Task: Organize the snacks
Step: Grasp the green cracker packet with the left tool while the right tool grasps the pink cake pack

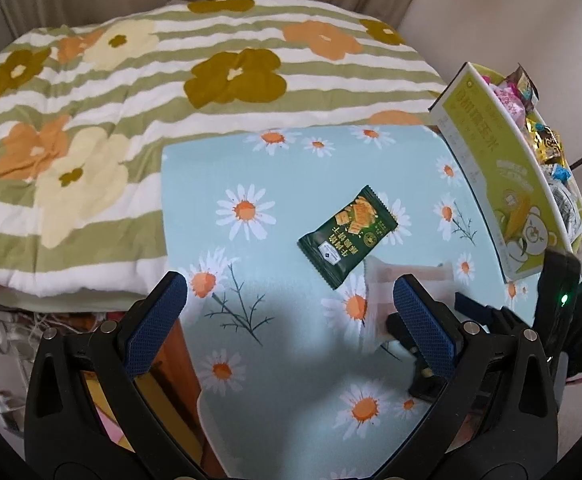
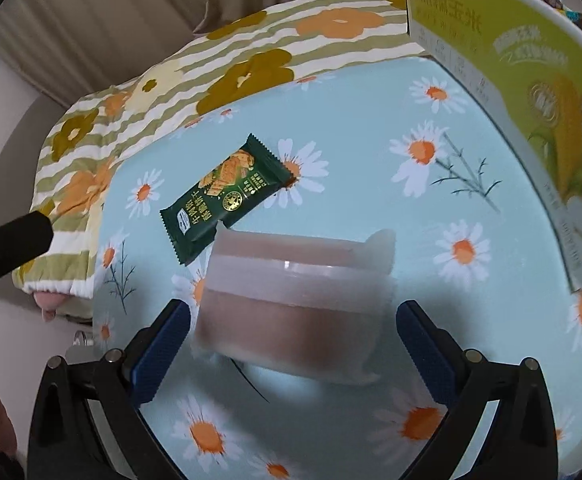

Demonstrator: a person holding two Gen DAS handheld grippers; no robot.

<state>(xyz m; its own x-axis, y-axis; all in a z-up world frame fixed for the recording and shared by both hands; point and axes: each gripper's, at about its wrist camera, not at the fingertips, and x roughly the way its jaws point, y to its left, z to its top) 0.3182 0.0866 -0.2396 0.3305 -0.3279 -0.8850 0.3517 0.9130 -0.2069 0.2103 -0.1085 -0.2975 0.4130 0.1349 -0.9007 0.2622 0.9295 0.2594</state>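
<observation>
A dark green cracker packet (image 1: 347, 236) lies on the daisy-print tablecloth (image 1: 275, 380), also in the right wrist view (image 2: 227, 196). A pale pink-and-white wrapped snack (image 2: 295, 312) lies just in front of my right gripper (image 2: 293, 340), between its open fingers; whether they touch it I cannot tell. The same snack (image 1: 379, 300) shows blurred behind my left gripper's right finger. My left gripper (image 1: 291, 312) is open and empty above the cloth, below and left of the green packet. A yellow-green box (image 1: 503, 184) at the right holds several wrapped snacks (image 1: 547, 140).
A striped floral quilt (image 1: 131, 120) covers a bed behind and left of the table. The table's left edge (image 1: 179, 360) drops to clutter on the floor. The box's side (image 2: 531, 100) stands tall at the right. Curtains hang at the back.
</observation>
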